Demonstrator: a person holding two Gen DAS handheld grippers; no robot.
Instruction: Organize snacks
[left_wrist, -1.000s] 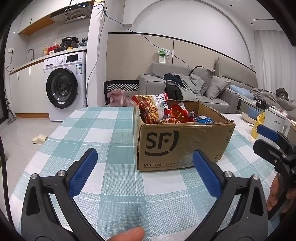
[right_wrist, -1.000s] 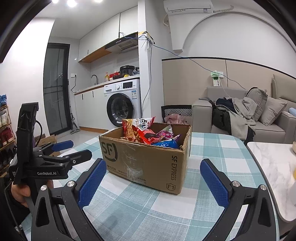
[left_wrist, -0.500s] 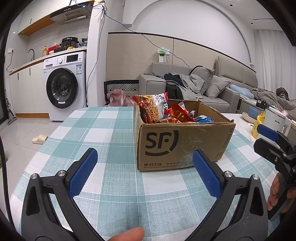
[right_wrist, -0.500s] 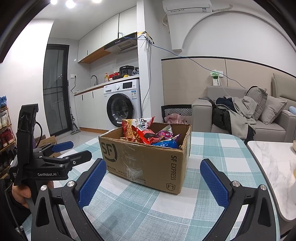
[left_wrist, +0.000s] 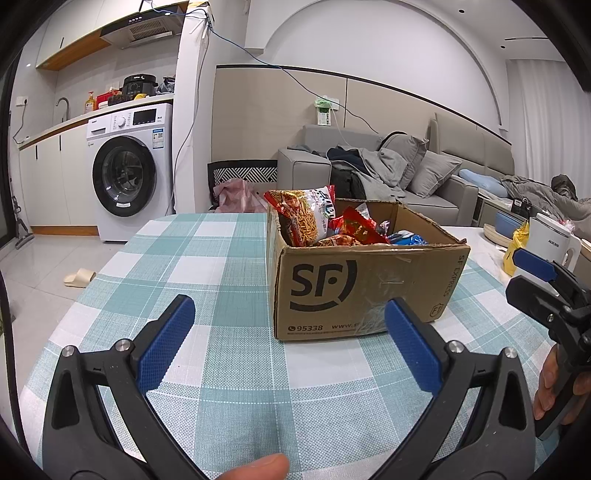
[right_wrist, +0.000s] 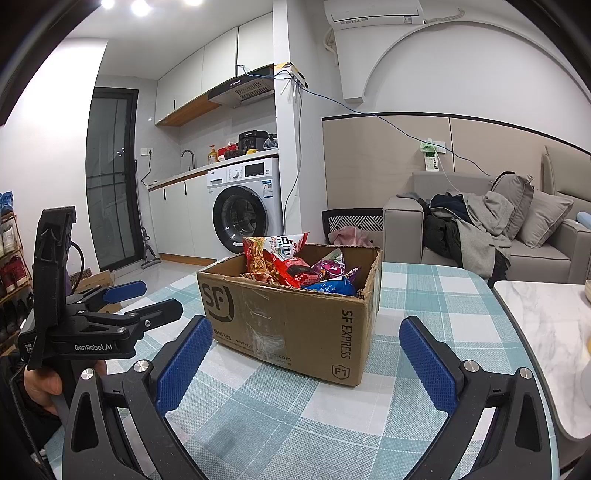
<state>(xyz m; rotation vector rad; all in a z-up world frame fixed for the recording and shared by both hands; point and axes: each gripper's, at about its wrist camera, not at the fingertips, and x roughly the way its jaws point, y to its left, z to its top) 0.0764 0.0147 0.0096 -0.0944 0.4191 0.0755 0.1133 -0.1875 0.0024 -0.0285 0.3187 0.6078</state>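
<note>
A teal-checked tablecloth (left_wrist: 229, 266) covers your table. Your left gripper (left_wrist: 288, 343) and right gripper (right_wrist: 306, 362) hover level above it, jaws spread wide, holding nothing. Just ahead sits the cardboard box (right_wrist: 295, 325) — printed "SF", "95338", "SF EXPRESS" — snack bags (left_wrist: 314, 221) poking upright from its open top.

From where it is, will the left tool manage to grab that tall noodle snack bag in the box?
Probably yes. The left tool is open and empty, the cardboard box has no lid, and the noodle snack bag sticks up above its near-left corner. It would only need to rise over the box wall.
</note>
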